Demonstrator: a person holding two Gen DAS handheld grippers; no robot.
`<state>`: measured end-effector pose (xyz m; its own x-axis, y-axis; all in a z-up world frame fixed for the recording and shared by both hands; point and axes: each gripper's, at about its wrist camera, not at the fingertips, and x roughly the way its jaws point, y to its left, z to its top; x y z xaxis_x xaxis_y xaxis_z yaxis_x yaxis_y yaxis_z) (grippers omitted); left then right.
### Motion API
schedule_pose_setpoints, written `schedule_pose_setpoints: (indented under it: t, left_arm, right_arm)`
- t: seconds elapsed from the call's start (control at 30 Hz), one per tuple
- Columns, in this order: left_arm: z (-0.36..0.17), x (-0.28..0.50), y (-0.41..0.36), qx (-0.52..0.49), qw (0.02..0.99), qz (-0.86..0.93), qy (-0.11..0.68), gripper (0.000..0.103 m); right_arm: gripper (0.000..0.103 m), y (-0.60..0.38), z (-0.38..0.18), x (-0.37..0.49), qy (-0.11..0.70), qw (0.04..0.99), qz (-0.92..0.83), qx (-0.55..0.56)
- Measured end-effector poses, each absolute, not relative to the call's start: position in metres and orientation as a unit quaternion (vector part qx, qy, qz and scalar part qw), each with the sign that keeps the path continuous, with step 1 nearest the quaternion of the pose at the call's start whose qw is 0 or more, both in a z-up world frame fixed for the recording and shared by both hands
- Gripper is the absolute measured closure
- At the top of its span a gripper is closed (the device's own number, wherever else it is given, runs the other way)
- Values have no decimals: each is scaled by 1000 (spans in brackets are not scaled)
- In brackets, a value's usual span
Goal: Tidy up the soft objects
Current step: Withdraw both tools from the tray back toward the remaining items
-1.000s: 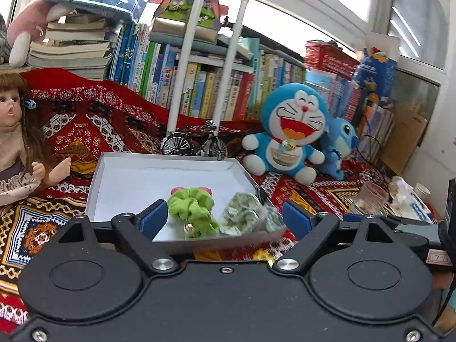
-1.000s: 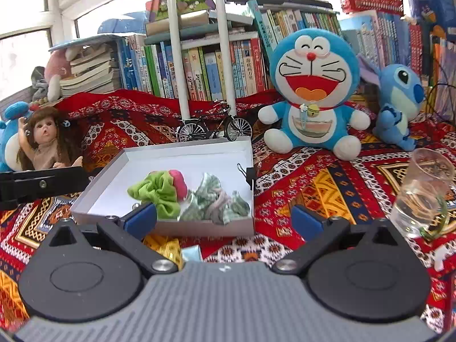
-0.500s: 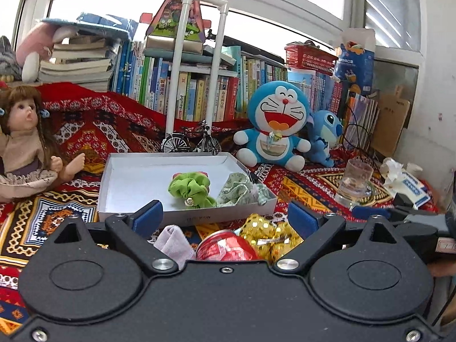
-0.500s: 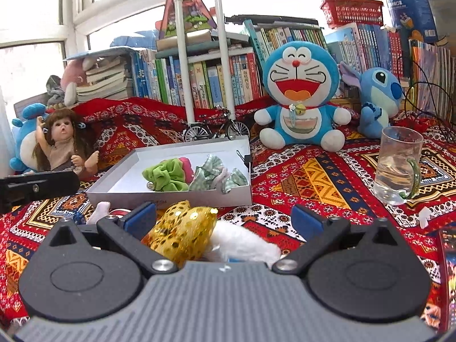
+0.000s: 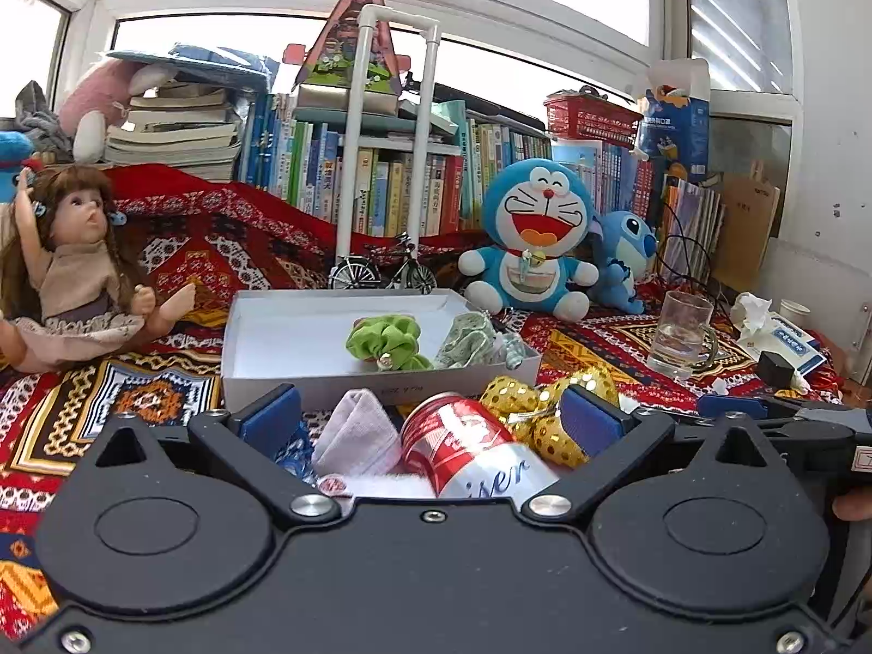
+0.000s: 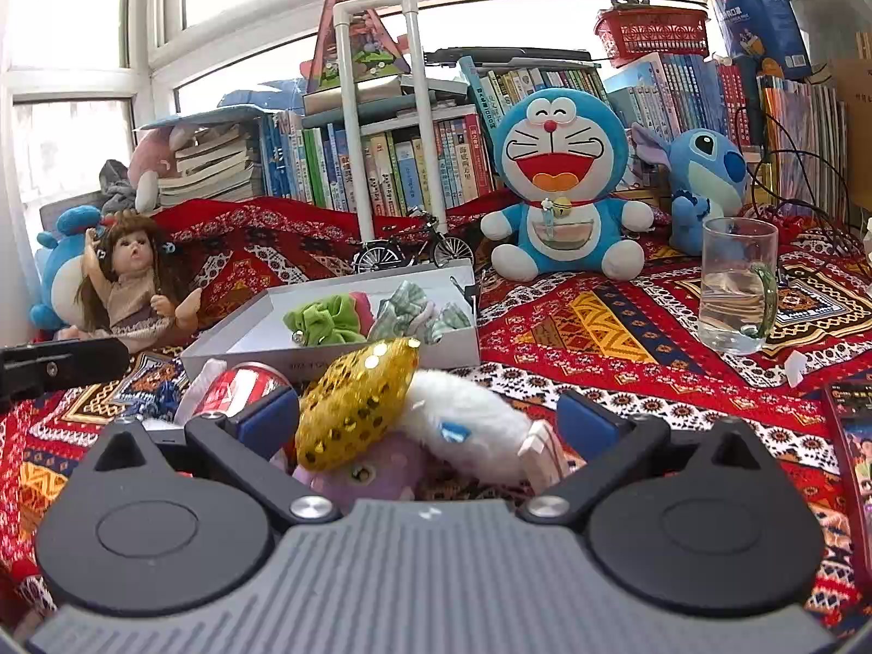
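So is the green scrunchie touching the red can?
Apart. The left wrist view shows the green scrunchie inside the white box, whose front wall separates it from the red can.

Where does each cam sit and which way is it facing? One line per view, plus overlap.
Left wrist: sits on the left gripper, looks forward and slightly down across the patterned red cloth at the white cardboard tray; its blue-padded fingers stand wide around a red drink can, not touching it.
Right wrist: sits on the right gripper, same heading from further right; open fingers flank a gold sequin scrunchie.
Shared: tray, can, gold scrunchie, blue cat plush, glass mug. Each view catches the other gripper at its edge.
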<state>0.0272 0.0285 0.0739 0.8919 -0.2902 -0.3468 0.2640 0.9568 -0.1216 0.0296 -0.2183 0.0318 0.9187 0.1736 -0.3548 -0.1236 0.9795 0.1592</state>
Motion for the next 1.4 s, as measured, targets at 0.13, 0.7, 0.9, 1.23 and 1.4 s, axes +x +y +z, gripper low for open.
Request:
schedule_pose_setpoints:
  t: [0.13, 0.7, 0.9, 1.23, 1.4]
  left_arm:
    - [65, 20, 36, -42, 972, -132, 191, 1]
    - [41, 6, 46, -41, 972, -107, 204, 0]
    - [36, 3, 47, -36, 972, -100, 210, 0]
    - [29, 0, 48, -34, 970, -92, 223, 0]
    - [27, -1, 49, -36, 969, -89, 228, 0]
  right_arm:
    - [0, -214, 26, 20, 179, 979, 84, 56]
    - [0, -213, 5, 3, 210, 975, 66, 44]
    - [0, -214, 2, 3, 219, 973, 59, 44]
    - [0, -218, -1, 5, 240, 967, 66, 59]
    - [0, -214, -2, 3, 241, 965, 82, 58]
